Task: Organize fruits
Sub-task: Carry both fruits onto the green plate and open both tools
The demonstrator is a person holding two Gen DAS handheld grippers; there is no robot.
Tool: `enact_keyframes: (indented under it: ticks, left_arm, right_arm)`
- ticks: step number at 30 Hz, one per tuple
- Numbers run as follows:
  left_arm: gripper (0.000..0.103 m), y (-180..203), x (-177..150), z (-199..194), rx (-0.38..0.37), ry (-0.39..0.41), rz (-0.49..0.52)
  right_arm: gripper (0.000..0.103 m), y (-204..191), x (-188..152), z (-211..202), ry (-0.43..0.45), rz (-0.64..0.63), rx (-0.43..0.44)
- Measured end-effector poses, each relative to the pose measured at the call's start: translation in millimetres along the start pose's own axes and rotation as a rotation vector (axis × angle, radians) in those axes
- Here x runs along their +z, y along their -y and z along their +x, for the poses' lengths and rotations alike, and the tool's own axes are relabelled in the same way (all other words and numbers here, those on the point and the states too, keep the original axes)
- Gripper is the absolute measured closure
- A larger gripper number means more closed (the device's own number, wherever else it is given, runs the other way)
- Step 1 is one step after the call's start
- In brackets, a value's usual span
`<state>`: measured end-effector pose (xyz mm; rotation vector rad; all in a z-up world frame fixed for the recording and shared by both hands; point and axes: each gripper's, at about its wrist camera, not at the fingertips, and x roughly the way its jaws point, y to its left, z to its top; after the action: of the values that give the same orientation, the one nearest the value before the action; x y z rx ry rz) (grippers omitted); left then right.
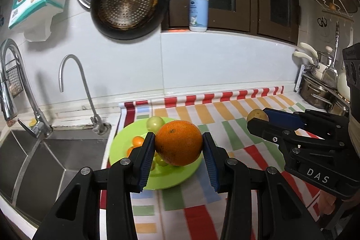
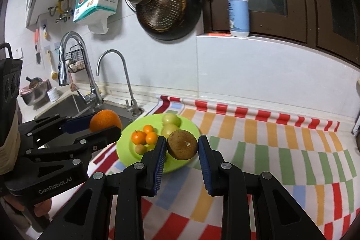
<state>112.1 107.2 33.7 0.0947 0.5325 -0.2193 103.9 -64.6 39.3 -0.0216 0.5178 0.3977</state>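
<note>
Nearly done, I'd say — left gripper (image 1: 178, 145) jaws clamp the orange (image 1: 178, 142), right gripper (image 2: 182, 145) jaws clamp a brown fruit (image 2: 182, 144), both just above the green plate (image 2: 126, 145) w/ small fruits; only placing left.

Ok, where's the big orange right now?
The big orange is clamped in the left claw, held above the near side of the green plate. In the right wrist view it shows at the left, just sink-side of the plate.
</note>
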Motion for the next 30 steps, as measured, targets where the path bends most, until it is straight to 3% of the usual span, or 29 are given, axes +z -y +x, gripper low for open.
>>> enact_keyframes:
  ticks: [21, 30]
  left_arm:
    - [0.061, -60, -18, 54, -0.006, -0.114, 0.020]
    - [0.061, -56, -27, 92, -0.076, -0.192, 0.022]
  right_arm:
    - [0.073, -32, 4, 78, -0.088, 0.007, -0.026]
    - [0.073, -24, 0, 121, -0.165, 0.005, -0.016]
